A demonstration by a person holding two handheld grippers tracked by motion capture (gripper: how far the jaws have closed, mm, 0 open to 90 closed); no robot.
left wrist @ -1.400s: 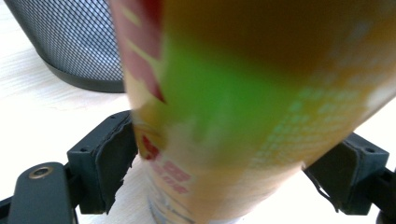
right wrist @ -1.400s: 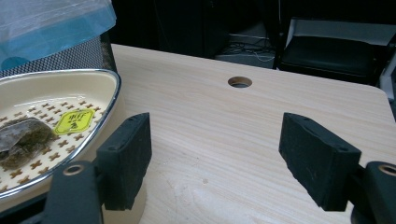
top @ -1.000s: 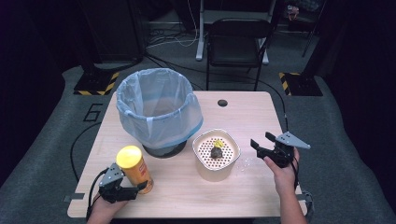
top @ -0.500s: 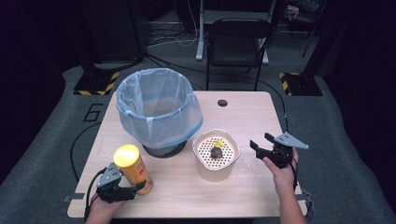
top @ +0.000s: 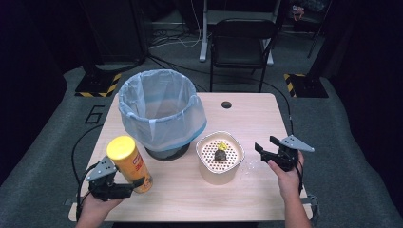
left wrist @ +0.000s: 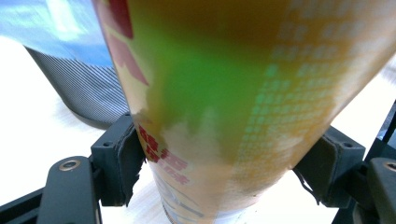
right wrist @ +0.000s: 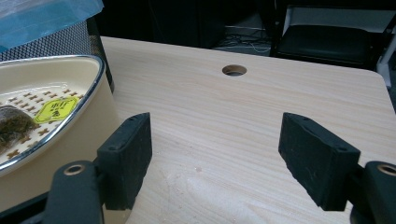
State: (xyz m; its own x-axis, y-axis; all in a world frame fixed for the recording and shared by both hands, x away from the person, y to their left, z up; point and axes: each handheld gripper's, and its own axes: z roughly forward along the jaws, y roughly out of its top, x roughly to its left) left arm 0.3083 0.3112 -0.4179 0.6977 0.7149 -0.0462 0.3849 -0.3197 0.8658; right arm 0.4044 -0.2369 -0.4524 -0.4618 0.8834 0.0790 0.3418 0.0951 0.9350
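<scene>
Chip canister (top: 129,162) stands at the lower left of the high view, yellow lid up and leaning a little toward the top left, on the wooden table (top: 256,118); we see the left gripper (top: 124,186) clamped on its lower body, and in the left gripper view both pads press the tube (left wrist: 224,116) near its base. With the hold so low on a tall tube, we judge that it could tip or swing as it is lifted; a slip through the pads seems possible too, since the wall is smooth. The bin (top: 160,114), lined with a pale blue bag, sits just behind it toward the upper centre, so a careless swing could knock its rim or snag the liner.

At the right of the high view the right gripper (top: 266,148) hovers with its jaws spread wide and nothing between them, near the cream strainer bowl (top: 219,157) but apart from it; a dark lump (top: 220,155) and a small yellow tag (top: 221,146) lie inside; a sideways nudge could shift the bowl and spill them.

As for writing, red characters run along the canister low in the left gripper view, too blurred for us to read; the yellow tag (right wrist: 57,109) in the right gripper view carries print that may be two characters, though we cannot make them out; a "6" (top: 94,114) is marked on the floor at the left.
</scene>
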